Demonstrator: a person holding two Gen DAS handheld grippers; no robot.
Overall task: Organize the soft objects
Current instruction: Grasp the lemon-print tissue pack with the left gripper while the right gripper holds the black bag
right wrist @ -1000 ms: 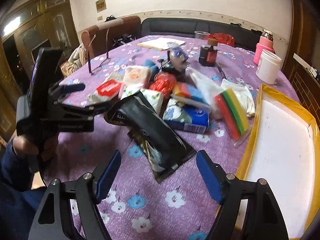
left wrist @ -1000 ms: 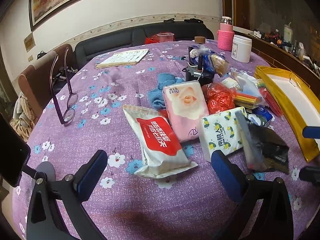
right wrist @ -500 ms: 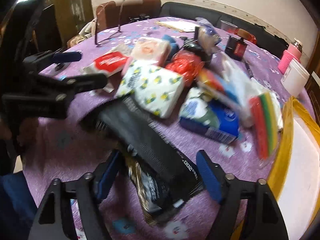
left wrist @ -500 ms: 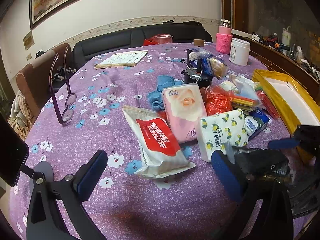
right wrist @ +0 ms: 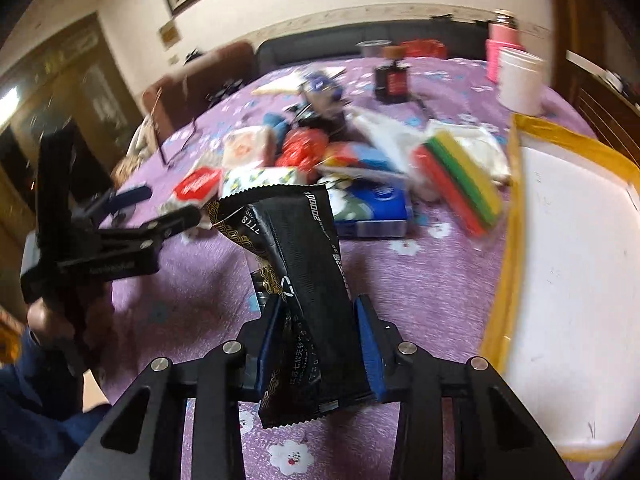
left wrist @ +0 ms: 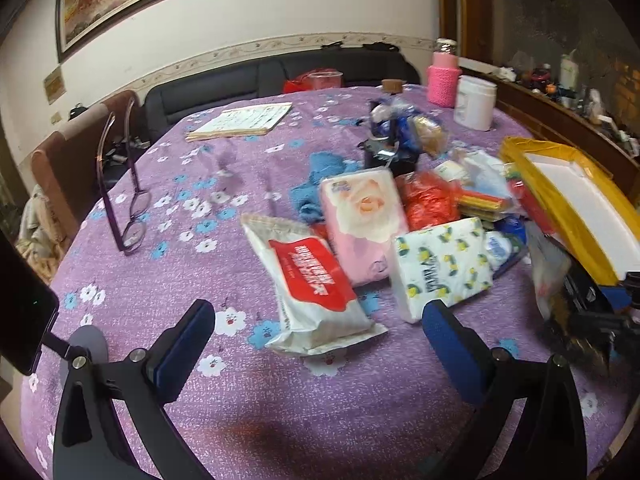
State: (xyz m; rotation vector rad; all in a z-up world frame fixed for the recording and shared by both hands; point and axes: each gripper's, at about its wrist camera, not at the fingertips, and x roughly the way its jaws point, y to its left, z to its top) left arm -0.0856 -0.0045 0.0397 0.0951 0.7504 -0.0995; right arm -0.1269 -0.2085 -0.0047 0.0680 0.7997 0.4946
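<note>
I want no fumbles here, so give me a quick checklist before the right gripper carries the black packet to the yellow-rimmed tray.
1. Hold on the black packet: ok; the right gripper jaws have just been closing and now press its sides.
2. Packet off the purple tablecloth: cannot tell; its lower end is hidden.
3. Room in the yellow-rimmed tray: ok; its white floor shows bare.
4. Left gripper out of the way: ok; open, holding nothing.
5. Striped sponge pack beside the tray rim: ok; clear of the packet.

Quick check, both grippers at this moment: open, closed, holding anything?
Left gripper: open, nothing between its fingers.
Right gripper: jaws have just been closing, now shut on the black pouch.
</note>
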